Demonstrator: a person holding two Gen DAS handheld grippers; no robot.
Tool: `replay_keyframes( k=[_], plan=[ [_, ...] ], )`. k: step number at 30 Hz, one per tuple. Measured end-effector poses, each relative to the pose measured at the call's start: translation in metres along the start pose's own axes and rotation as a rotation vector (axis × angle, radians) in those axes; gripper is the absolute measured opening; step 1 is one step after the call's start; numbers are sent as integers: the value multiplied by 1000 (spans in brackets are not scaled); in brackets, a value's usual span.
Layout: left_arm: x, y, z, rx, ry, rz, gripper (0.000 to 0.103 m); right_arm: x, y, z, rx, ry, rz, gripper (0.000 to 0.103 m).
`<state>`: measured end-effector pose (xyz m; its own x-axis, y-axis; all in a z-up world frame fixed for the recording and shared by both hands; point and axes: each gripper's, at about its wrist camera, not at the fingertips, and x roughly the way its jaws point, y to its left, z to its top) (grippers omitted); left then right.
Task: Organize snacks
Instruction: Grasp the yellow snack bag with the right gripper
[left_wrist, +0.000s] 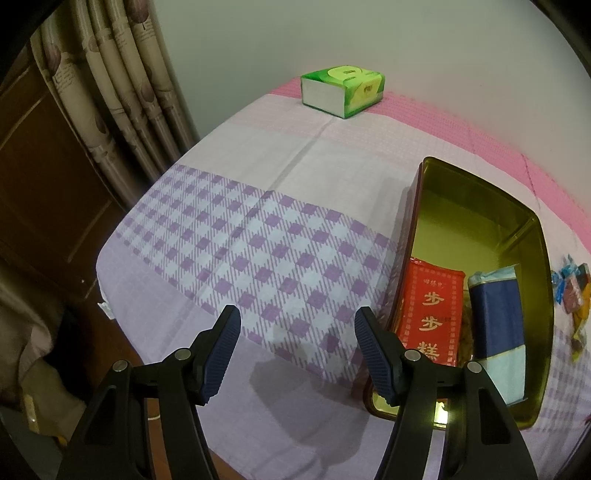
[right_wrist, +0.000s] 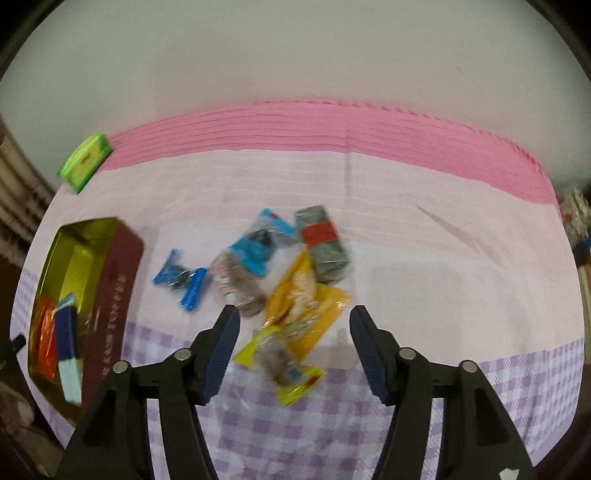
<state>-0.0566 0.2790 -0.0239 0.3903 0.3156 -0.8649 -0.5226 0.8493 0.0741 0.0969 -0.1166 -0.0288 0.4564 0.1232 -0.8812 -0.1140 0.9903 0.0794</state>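
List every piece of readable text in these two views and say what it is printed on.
"步步糕", large gold characters down the red packet in the gold tin.
Small gold line above them on the same packet: too small to read.
White lettering along the tin's maroon side: blurred, unreadable.
Green tissue pack: a logo only, no legible words.
Loose snack wrappers on the tablecloth: motion-blurred, nothing legible.

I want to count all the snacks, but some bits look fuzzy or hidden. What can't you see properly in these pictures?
- Loose snack pile, right wrist view: motion blur; wrapper print unreadable, exact count unsure.
- Red packet in the tin, left wrist view: lower end behind the left gripper.
- Blue packet: no readable label.
- Same pile, left wrist view: cut off by the right edge.
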Motion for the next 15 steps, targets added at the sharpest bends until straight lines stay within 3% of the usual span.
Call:
replay_keyframes(
  k=[7, 15],
  plan=[
    [1, -1, 1, 2, -13, -15, 65, 24, -7, 13, 130, 68, 45, 61],
    [2, -2, 2, 12, -25, -19, 68, 49, -8, 17, 175, 112, -7, 60]
  ],
)
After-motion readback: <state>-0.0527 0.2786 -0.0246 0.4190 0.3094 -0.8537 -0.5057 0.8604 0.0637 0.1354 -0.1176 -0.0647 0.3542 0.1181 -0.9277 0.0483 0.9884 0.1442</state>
